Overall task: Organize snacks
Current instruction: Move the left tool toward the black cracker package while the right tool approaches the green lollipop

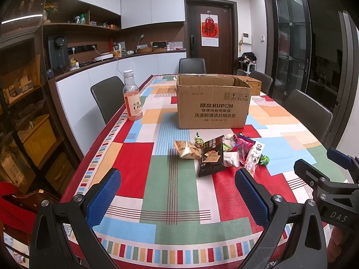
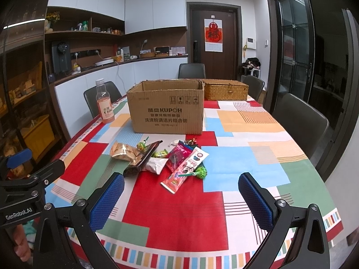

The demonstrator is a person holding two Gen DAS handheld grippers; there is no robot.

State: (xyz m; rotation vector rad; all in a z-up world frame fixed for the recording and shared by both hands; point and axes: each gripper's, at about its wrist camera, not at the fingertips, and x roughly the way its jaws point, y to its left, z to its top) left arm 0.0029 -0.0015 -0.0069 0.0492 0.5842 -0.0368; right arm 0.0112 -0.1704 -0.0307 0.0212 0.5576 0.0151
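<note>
A pile of snack packets lies mid-table in front of an open cardboard box (image 1: 213, 103) (image 2: 167, 109). It holds a tan bread pack (image 1: 187, 149) (image 2: 123, 152), a black biscuit pack (image 1: 212, 158) (image 2: 143, 159), a white pack (image 1: 231, 158) (image 2: 156, 164), a pink wrapper (image 1: 253, 157) (image 2: 185, 169) and a green lollipop (image 1: 264, 159) (image 2: 200, 172). My left gripper (image 1: 177, 187) is open and empty, short of the pile. My right gripper (image 2: 181, 190) is open and empty, just short of the pink wrapper. The right gripper also shows in the left wrist view (image 1: 325, 170).
A pink drink bottle (image 1: 132, 98) (image 2: 105, 103) stands at the table's left edge. A woven basket (image 2: 226, 90) sits behind the box. Dark chairs (image 1: 105, 96) (image 2: 300, 121) ring the table. The patterned tablecloth (image 1: 175, 201) covers the near half.
</note>
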